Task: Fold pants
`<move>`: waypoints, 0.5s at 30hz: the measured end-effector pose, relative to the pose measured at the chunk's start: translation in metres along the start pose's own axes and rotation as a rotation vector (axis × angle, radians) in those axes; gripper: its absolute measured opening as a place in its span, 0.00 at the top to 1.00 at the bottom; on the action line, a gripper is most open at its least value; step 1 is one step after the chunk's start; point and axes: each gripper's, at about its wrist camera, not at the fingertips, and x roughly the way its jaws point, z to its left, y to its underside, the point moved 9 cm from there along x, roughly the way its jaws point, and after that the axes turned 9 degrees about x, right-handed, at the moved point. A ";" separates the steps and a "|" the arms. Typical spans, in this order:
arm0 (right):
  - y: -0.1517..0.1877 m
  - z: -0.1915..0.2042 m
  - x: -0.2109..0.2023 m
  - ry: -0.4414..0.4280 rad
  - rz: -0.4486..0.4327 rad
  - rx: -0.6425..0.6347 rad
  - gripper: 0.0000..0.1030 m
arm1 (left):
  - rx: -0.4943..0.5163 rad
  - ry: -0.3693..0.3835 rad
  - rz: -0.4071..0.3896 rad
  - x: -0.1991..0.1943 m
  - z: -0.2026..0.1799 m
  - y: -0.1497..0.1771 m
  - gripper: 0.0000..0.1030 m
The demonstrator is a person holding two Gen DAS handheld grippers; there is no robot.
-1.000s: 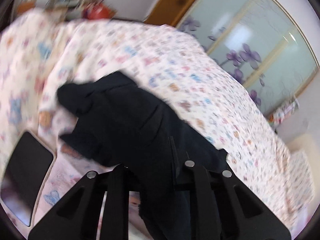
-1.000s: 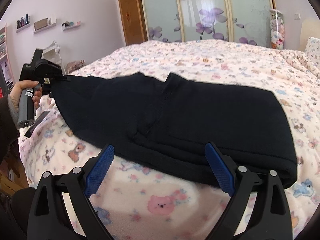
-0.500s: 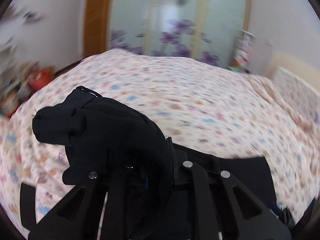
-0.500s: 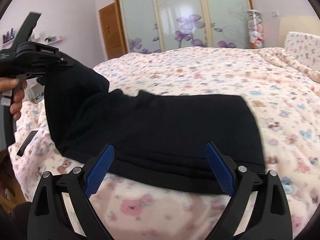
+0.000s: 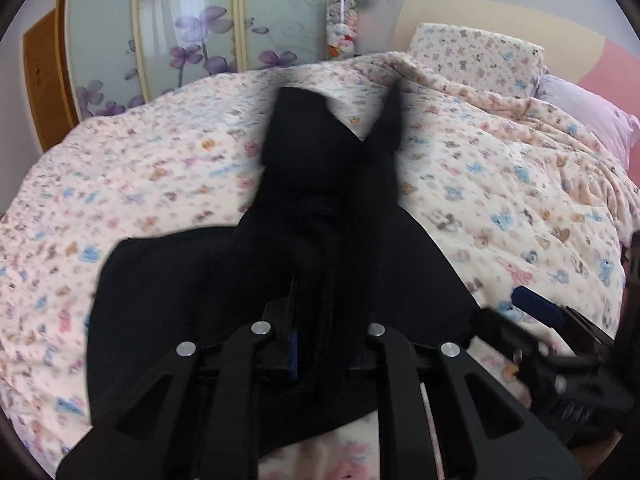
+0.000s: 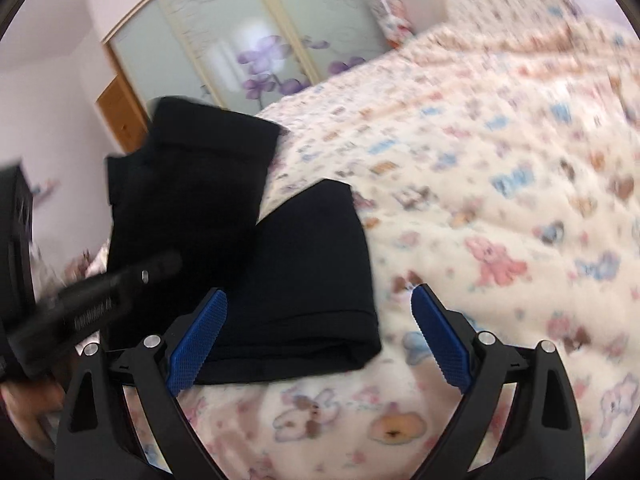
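Bedspread (image 6: 500, 200) bears pants (image 6: 304, 280) (lifted end points up) (image 6: 192, 184).

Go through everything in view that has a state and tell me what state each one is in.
Black pants: partly folded, one end lifted over the half lying flat.
Left gripper: shut on the pants.
Right gripper: open, holding nothing.
Wardrobe doors: closed.
Bedspread: spread over the bed.
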 end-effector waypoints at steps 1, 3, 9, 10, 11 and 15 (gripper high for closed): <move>0.000 -0.002 0.002 -0.008 0.011 0.019 0.07 | 0.021 0.002 0.016 0.003 -0.006 0.006 0.87; 0.002 -0.006 0.004 -0.032 0.029 0.055 0.07 | 0.047 -0.013 0.028 0.006 -0.012 0.016 0.87; -0.001 -0.010 0.005 -0.121 0.048 0.147 0.07 | 0.057 -0.039 0.020 0.008 -0.011 0.030 0.85; -0.001 -0.008 0.006 -0.130 0.050 0.148 0.07 | 0.077 -0.054 0.028 0.011 -0.016 0.032 0.85; -0.001 -0.006 0.005 -0.137 0.051 0.145 0.07 | 0.087 -0.063 0.034 0.012 -0.019 0.035 0.84; 0.002 -0.001 0.004 -0.150 0.051 0.124 0.07 | 0.081 -0.069 0.028 0.009 -0.020 0.042 0.83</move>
